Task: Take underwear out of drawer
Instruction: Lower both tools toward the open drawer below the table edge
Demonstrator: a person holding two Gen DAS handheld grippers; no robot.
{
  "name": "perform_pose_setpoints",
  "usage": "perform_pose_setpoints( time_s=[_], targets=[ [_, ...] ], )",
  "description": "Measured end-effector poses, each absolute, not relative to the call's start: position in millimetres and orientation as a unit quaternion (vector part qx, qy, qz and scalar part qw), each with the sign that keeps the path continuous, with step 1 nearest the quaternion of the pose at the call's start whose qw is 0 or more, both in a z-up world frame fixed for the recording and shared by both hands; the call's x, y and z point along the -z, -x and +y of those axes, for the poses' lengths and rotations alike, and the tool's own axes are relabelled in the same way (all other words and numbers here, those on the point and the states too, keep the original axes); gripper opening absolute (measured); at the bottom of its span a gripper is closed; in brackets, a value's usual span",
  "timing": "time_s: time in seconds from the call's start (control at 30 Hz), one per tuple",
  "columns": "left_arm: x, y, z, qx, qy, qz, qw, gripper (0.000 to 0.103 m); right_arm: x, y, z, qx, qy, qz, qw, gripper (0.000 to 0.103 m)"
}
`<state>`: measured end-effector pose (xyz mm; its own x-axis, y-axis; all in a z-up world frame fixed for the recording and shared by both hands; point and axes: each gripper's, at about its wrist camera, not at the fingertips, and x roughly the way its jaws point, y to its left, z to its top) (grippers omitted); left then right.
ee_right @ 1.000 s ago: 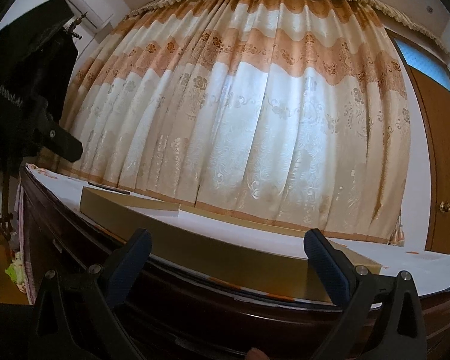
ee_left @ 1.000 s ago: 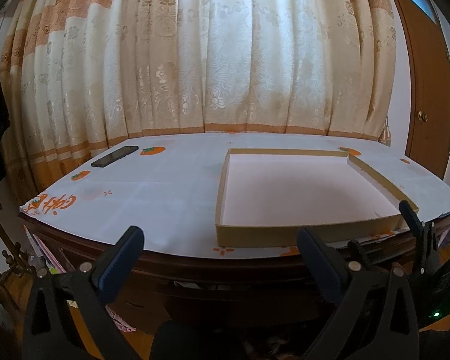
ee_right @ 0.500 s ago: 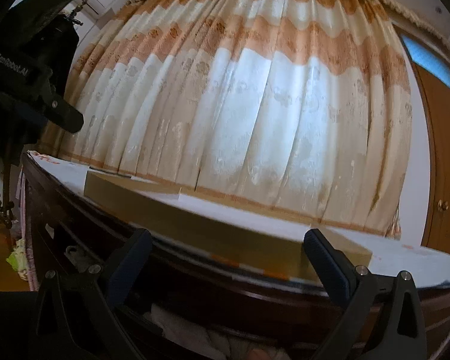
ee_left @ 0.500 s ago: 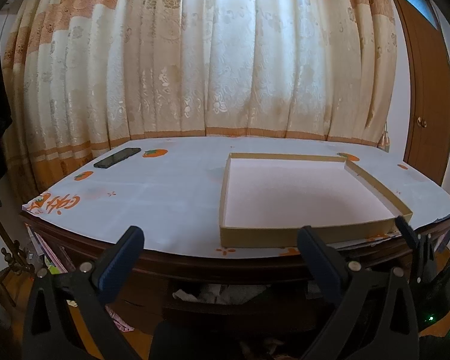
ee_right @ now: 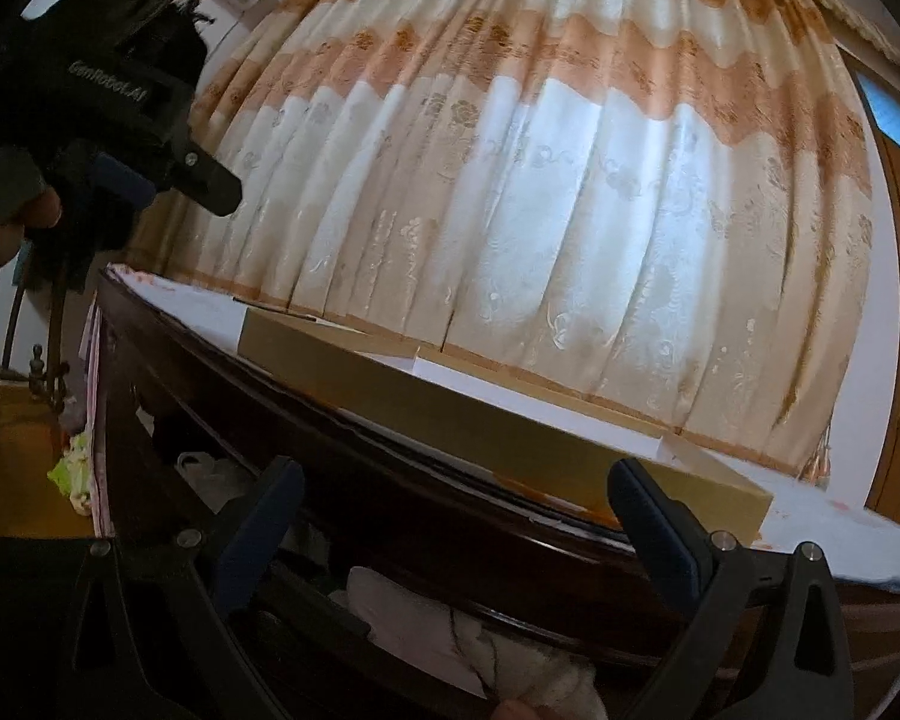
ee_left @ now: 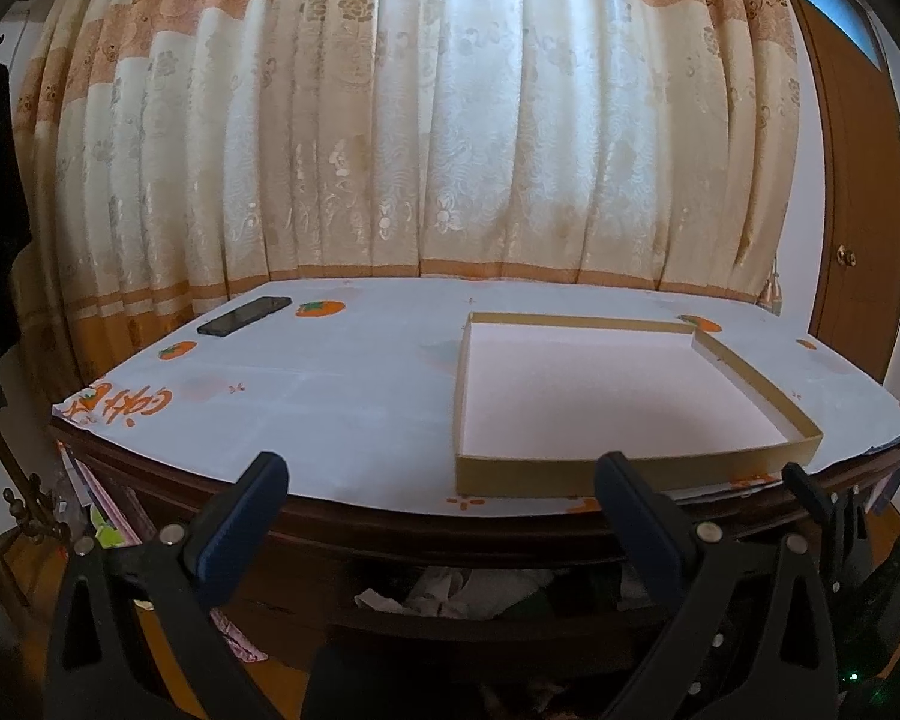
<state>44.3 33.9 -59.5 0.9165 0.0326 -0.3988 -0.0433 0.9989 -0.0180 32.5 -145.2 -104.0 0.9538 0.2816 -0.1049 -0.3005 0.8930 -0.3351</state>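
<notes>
Dark wood drawer (ee_left: 468,618) stands pulled out beneath the tabletop (ee_left: 342,396), seen in both wrist views. Pale crumpled underwear (ee_left: 450,591) lies inside it, below the front edge of the tabletop; right wrist view shows the same white fabric close under the camera. Left gripper (ee_left: 432,516): fingers spread wide, holding nothing, hovering in front of the drawer opening. Right gripper (ee_right: 456,510): fingers also spread wide, nothing between them, positioned just above the drawer contents. Shallow cardboard box lid (ee_left: 630,462), white inside, rests on the tabletop near the front edge. Black phone (ee_left: 244,316) lies at far left, well apart from the lid. Patterned curtain (ee_left: 450,120) behind.
</notes>
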Motion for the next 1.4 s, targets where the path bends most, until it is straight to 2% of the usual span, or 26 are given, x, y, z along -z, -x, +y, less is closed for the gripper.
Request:
perform_pose_setpoints(
  time_s=[0.3, 1.4],
  targets=[
    [61, -46, 37, -0.024, 0.013, 0.215, 0.976, 0.103, 108, -40, -145, -0.163, 0.205, 0.050, 0.964, 0.102],
    [61, -26, 47, -0.040, -0.001, 0.221, 0.974, 0.103, 94, -2, -158, -0.161, 0.185, 0.111, 0.963, 0.102]
  ],
)
